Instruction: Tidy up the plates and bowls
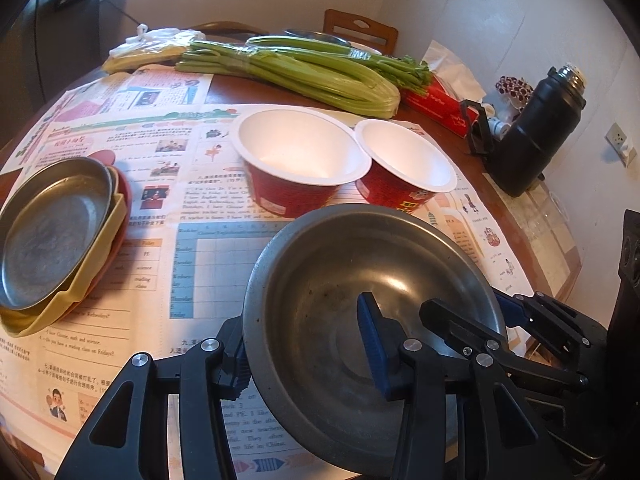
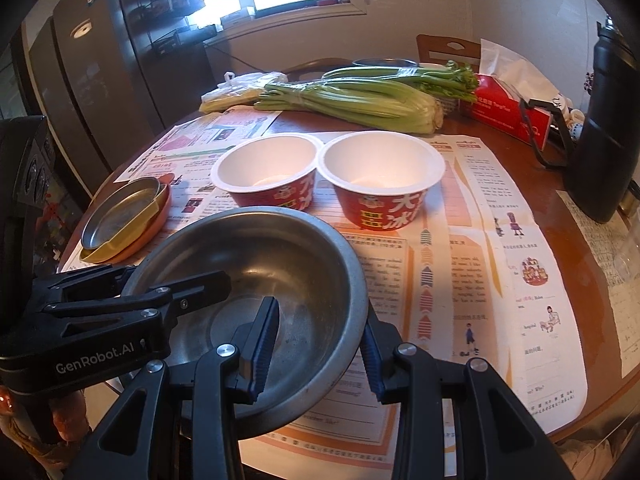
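A steel bowl (image 1: 360,280) (image 2: 280,264) is held low over the paper-covered table by both grippers. My left gripper (image 1: 308,356) is shut on its near-left rim, one finger inside, one outside. My right gripper (image 2: 320,348) is shut on its near-right rim the same way; it also shows in the left wrist view (image 1: 480,320). Two red paper bowls with white insides (image 1: 300,152) (image 1: 408,160) stand side by side behind it (image 2: 268,168) (image 2: 380,172). A stack of a steel plate on a yellow dish on an orange plate (image 1: 56,232) (image 2: 120,216) sits at the left.
Celery bunches (image 1: 300,72) (image 2: 352,100) lie across the back of the round table. A red tissue box (image 1: 436,104) (image 2: 508,112) and a black flask (image 1: 536,132) (image 2: 604,136) stand at the right. A plastic bag (image 1: 152,48) lies at back left. A wooden chair (image 1: 360,28) stands behind.
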